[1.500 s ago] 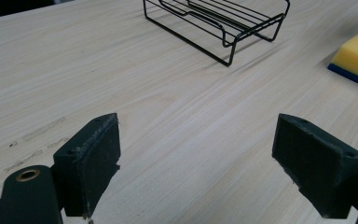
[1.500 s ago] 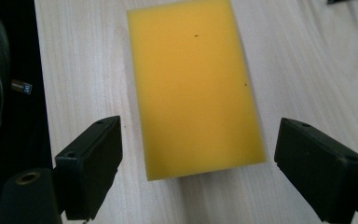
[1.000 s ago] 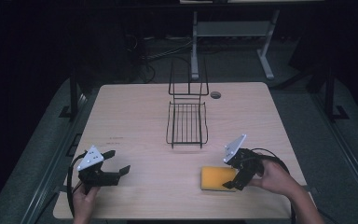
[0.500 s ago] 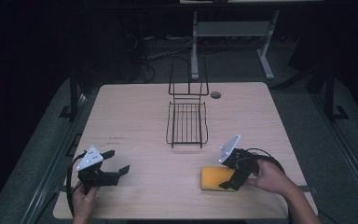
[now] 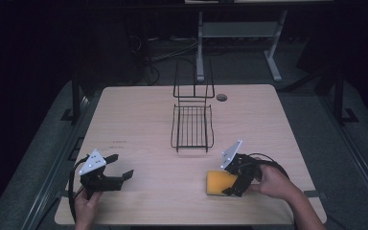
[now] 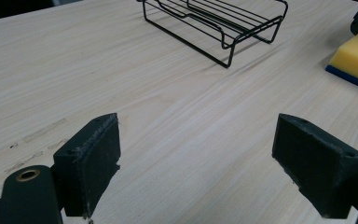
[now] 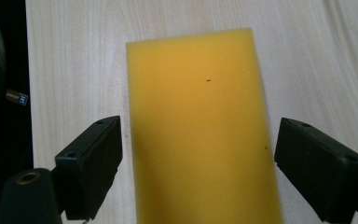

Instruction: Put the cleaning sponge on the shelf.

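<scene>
The right gripper [image 5: 232, 182] is wide open and stands over the sponge [image 7: 205, 130], with one jaw on each long side of it and a small gap on both sides, so nothing is gripped yet. The sponge lies flat on the table [image 5: 139, 124], directly under this gripper and near the table edge on the person's side. I think the main risk is in the closing: the sponge is soft, so if the jaws close too high on it they can only pinch the top and it may fold or slip out when lifted. In the right gripper view the sponge also sits a little closer to one jaw, so that jaw may touch first and push it sideways on the smooth wood. The left gripper [image 5: 106, 176] is open too, holds nothing, and rests low over bare table well apart from the sponge, so it cannot help to steady it. Farther ahead of both grippers, near the middle of the table, stands the wire rack [image 5: 192, 125]; its tray is empty, and I see nothing on its upright back part.
</scene>
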Available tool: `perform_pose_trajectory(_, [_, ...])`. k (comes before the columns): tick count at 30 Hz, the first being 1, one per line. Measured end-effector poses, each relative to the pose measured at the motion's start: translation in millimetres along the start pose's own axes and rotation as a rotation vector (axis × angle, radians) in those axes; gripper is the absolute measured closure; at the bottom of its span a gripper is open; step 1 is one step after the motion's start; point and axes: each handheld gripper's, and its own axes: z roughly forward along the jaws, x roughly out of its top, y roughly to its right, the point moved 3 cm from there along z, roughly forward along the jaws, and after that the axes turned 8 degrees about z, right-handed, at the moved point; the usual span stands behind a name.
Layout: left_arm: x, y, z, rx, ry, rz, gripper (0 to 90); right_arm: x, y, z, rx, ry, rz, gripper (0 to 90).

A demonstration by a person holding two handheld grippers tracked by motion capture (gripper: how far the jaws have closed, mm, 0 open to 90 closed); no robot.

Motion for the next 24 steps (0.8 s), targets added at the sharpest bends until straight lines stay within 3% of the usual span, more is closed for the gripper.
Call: perform_pose_trajectory(24, [-0.2, -0.3, -1.0, -0.003, 0.002, -0.003, 14.6, -2.1, -2.8, 16.3, -0.023, -0.022, -0.015, 14.5])
